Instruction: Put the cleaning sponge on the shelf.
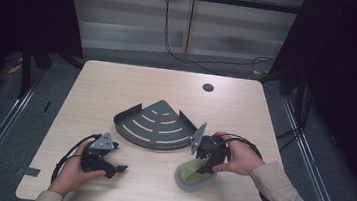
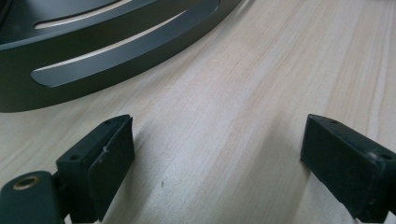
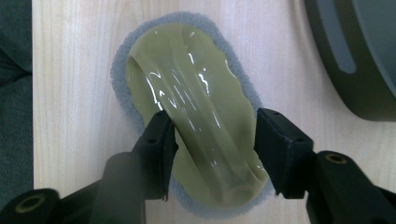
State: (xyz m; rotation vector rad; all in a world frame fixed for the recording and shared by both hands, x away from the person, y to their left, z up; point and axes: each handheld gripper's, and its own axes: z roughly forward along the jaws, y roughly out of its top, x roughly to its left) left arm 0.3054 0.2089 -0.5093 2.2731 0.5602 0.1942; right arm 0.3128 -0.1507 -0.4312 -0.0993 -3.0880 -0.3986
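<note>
An oval scrubber (image 1: 189, 177) with a glossy olive handle (image 3: 187, 84) on a grey pad lies on the table near its front edge, right of centre. My right gripper (image 1: 207, 166) points down over it. Its jaws straddle the handle's raised ridge (image 3: 215, 140), with the pads close beside it and a little gap still showing. My left gripper (image 1: 118, 168) lies low at the front left, open and empty (image 2: 217, 154), with bare wood between its fingers. A dark slotted corner shelf (image 1: 156, 123) sits mid-table between the two hands.
The shelf's curved rim (image 2: 93, 70) is just ahead of the left jaws and at the edge of the right gripper view (image 3: 364, 60). A cable hole (image 1: 208, 87) lies far back on the light wooden table (image 1: 118, 84). Cables trail from both grippers.
</note>
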